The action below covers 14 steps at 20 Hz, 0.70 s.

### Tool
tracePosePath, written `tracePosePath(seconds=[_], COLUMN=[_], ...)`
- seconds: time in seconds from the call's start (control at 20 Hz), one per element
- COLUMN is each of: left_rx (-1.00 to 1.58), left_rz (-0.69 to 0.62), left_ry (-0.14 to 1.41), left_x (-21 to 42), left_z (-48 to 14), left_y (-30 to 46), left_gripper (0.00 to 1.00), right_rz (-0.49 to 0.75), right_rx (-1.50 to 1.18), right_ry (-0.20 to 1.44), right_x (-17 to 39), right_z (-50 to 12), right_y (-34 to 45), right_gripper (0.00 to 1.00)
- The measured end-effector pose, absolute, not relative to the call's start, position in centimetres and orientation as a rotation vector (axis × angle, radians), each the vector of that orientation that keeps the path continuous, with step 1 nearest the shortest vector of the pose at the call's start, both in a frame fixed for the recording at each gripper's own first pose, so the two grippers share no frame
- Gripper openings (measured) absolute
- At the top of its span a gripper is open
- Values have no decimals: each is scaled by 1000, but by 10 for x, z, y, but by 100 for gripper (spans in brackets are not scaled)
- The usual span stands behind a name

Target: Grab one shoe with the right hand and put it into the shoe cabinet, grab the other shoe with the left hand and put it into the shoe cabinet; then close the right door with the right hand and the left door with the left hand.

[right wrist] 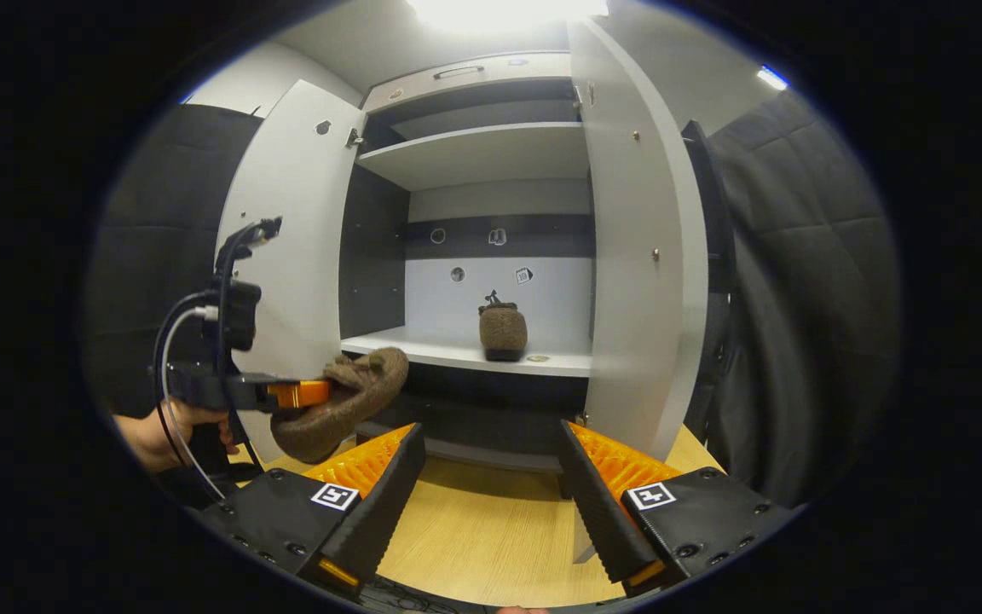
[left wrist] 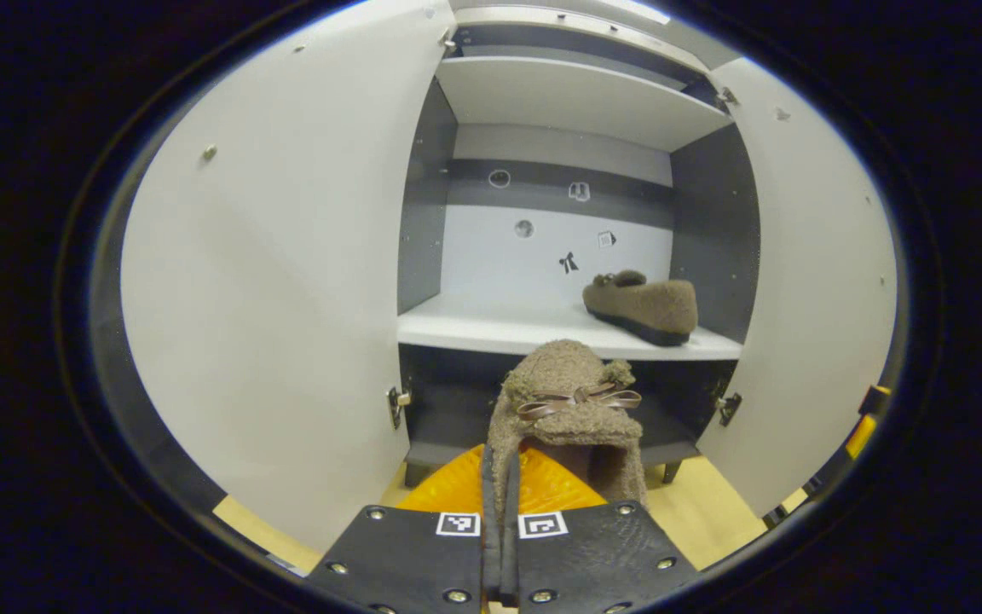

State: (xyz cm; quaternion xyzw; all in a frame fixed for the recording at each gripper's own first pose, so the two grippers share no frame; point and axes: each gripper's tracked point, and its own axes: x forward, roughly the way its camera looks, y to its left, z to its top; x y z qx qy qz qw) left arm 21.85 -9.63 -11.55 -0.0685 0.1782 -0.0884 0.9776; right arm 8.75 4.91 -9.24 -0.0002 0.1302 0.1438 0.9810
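Left gripper (left wrist: 499, 546) pinches a fuzzy brown shoe (left wrist: 565, 414) with a ribbon bow by its rim, before the open shoe cabinet (left wrist: 576, 94). Its twin (left wrist: 643, 305) sits on the middle shelf (left wrist: 491, 328). Right gripper (right wrist: 491, 495) gapes wide, holding nothing.

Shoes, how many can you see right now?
2. One shoe sits on the cabinet's middle shelf, toward its right side; the other shoe is clamped in the left gripper, in front of the open cabinet.
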Motion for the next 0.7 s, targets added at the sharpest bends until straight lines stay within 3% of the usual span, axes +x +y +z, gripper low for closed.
tracePosePath(seconds=[0.7], left_rx=[-157], left_rz=[-176], left_ry=[198], left_x=[342], left_z=[-23], left_y=[-98], left_gripper=[1], right_rz=[160], right_rx=[5], right_ry=[252], right_x=[83], right_z=[-93], right_y=[19], right_gripper=[98])
